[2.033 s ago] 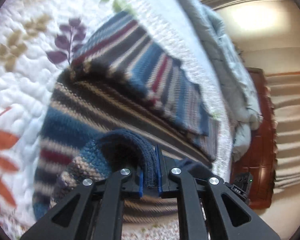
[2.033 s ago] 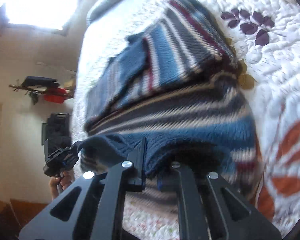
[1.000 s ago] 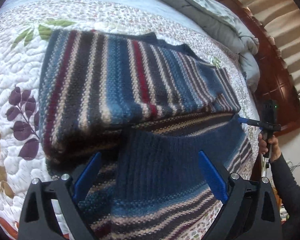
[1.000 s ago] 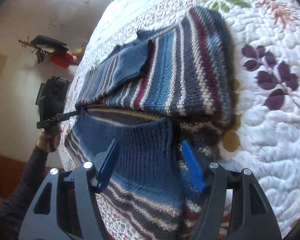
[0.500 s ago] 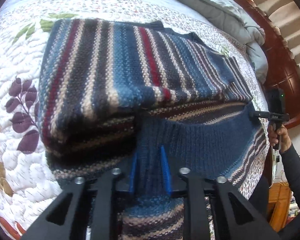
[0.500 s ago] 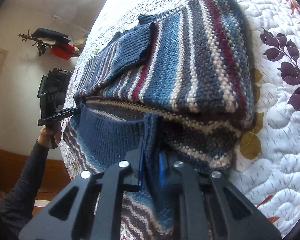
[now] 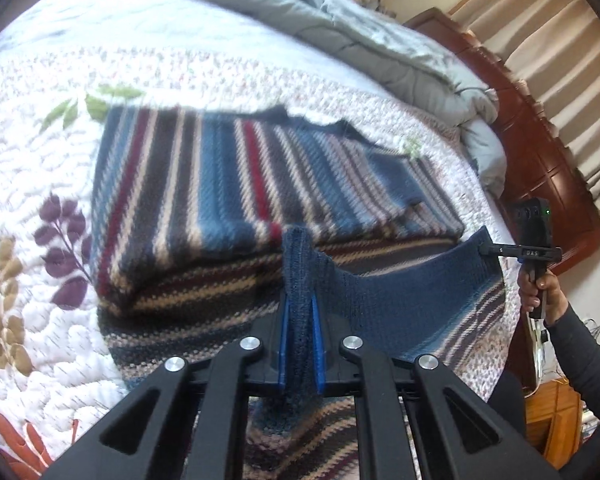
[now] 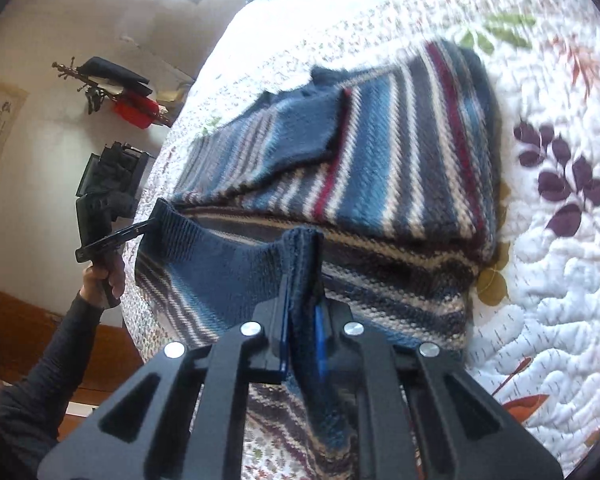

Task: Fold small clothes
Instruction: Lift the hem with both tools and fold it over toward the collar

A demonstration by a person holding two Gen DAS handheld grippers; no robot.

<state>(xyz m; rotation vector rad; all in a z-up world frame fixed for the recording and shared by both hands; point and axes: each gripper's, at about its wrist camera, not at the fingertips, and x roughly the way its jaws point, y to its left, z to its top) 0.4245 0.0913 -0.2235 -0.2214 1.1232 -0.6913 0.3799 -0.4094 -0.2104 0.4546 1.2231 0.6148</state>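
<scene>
Striped sweater (image 7: 204,192) folded on quilted bed (image 7: 32,152), left gripper (image 7: 299,312) and right gripper (image 8: 302,312) fingers each clamped on its navy hem (image 7: 400,292), raised above bed

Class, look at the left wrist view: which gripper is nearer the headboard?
Right. The right gripper pinches the hem's far end, just in front of the headboard. The left gripper pinches the hem farther along, away from it.
</scene>
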